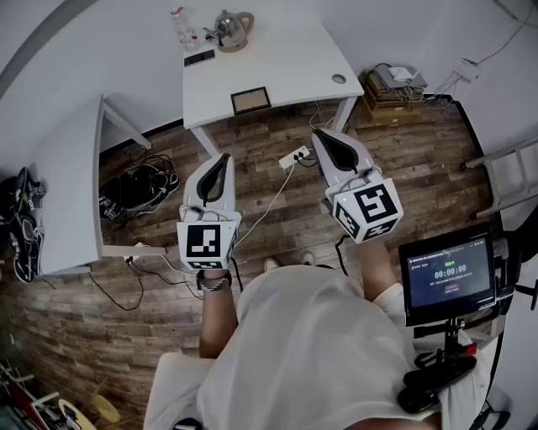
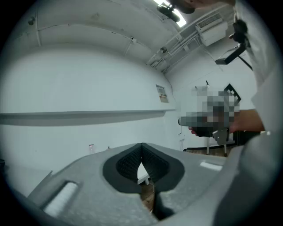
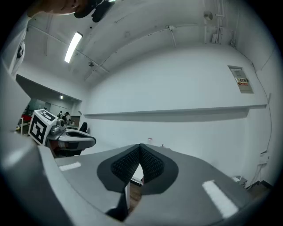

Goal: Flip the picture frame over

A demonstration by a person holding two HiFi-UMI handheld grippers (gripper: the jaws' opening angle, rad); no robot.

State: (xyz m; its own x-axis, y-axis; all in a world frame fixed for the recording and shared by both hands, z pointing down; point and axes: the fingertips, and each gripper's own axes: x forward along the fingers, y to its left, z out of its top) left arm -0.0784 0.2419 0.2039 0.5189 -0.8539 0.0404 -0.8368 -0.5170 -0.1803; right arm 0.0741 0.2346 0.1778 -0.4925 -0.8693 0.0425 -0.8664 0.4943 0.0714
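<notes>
The picture frame [image 1: 250,101], a dark rim around a brown face, rests at the front edge of the white table [image 1: 277,59]. Both grippers are held level over the wooden floor, short of the table and apart from the frame. My left gripper [image 1: 224,158] is shut with nothing in it; its ribbed pads [image 2: 132,161] meet at the tips. My right gripper [image 1: 321,135] is also shut and empty, its pads [image 3: 150,163] touching at the tip. The frame does not show in either gripper view. The left gripper [image 3: 66,137] also appears in the right gripper view, at the left.
A kettle [image 1: 233,29], small glass bottles [image 1: 182,25] and a flat black device [image 1: 199,57] stand at the white table's back. A grey table [image 1: 71,185] is at the left with a bag [image 1: 139,186] beneath. A power strip [image 1: 294,157] lies on the floor. A screen on a stand [image 1: 447,273] is at the right.
</notes>
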